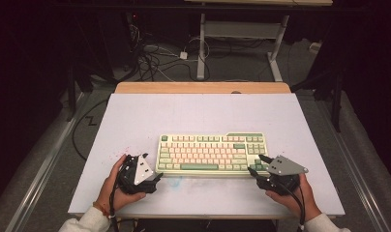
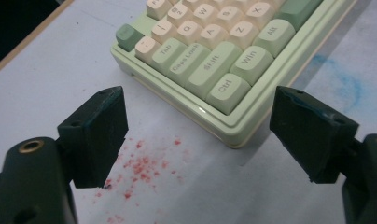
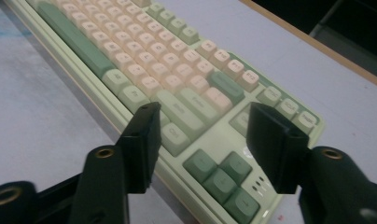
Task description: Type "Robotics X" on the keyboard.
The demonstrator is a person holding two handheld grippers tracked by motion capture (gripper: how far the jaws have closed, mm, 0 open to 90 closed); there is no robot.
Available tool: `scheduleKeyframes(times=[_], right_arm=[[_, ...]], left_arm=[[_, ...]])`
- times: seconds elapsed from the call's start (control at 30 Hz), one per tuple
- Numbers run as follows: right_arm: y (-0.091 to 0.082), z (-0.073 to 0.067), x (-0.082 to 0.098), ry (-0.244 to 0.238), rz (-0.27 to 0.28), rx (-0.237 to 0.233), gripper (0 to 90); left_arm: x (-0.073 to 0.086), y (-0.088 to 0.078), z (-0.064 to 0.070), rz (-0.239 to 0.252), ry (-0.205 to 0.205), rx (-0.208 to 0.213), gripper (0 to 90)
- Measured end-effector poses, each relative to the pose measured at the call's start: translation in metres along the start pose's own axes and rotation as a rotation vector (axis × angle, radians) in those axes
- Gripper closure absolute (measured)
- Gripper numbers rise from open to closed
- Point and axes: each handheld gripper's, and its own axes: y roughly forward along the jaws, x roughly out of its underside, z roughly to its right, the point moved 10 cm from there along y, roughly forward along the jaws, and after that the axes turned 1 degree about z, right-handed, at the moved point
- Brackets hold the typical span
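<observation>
A pale green keyboard point(image 1: 210, 152) with cream and green keys lies on the white table, a little toward the near side. My left gripper point(image 1: 154, 166) sits at its near left corner, held by a hand. In the left gripper view its jaws point(image 2: 200, 112) stand wide open, with the Ctrl corner of the keyboard point(image 2: 214, 56) just ahead of them and nothing touching them. My right gripper point(image 1: 255, 164) is at the near right corner. Its jaws point(image 3: 204, 116) are apart, over the arrow-key end of the keyboard point(image 3: 168, 70), and I see no pad pressing on it.
Red specks point(image 2: 140, 168) dot the table top point(image 1: 135, 121) near the left gripper, and a faint blue smear point(image 2: 336, 74) lies in front of the keyboard. A wooden strip point(image 1: 203, 87) borders the far edge. Cables point(image 1: 155, 58) and desk legs stand on the floor beyond.
</observation>
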Motion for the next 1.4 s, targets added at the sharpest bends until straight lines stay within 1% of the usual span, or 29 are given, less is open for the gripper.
scheduleKeyframes(times=[0.17,0.23,0.33,0.5,0.57,0.87,1.07,1.13,1.4], right_arm=[[0.006,0.000,-0.010,0.009,0.005,-0.026,62.6],[0.009,-0.001,-0.015,0.020,0.001,-0.047,69.1],[0.016,-0.002,-0.024,0.021,-0.001,-0.066,79.0],[0.033,-0.008,-0.037,-0.003,-0.021,-0.105,87.8],[0.042,-0.011,-0.042,-0.010,-0.033,-0.113,89.4],[0.082,-0.028,-0.060,-0.026,-0.081,-0.167,89.6],[0.102,-0.039,-0.063,-0.044,-0.118,-0.186,89.7],[0.108,-0.040,-0.063,-0.058,-0.130,-0.185,89.7],[0.125,-0.040,-0.060,-0.063,-0.174,-0.176,89.6]], left_arm=[[0.002,0.000,0.001,-0.006,-0.005,0.002,17.8],[0.003,-0.001,0.001,-0.005,-0.011,0.003,17.9],[0.004,0.000,0.002,-0.011,-0.009,0.003,17.9],[0.004,0.000,0.002,-0.012,-0.012,0.007,17.9],[0.004,0.000,0.002,-0.012,-0.012,0.009,17.9],[0.006,0.002,0.005,-0.022,-0.007,0.024,17.9],[0.008,0.001,0.005,-0.022,-0.008,0.028,17.9],[0.008,0.001,0.005,-0.022,-0.008,0.029,17.8],[0.008,0.003,0.007,-0.030,0.000,0.033,17.9]])
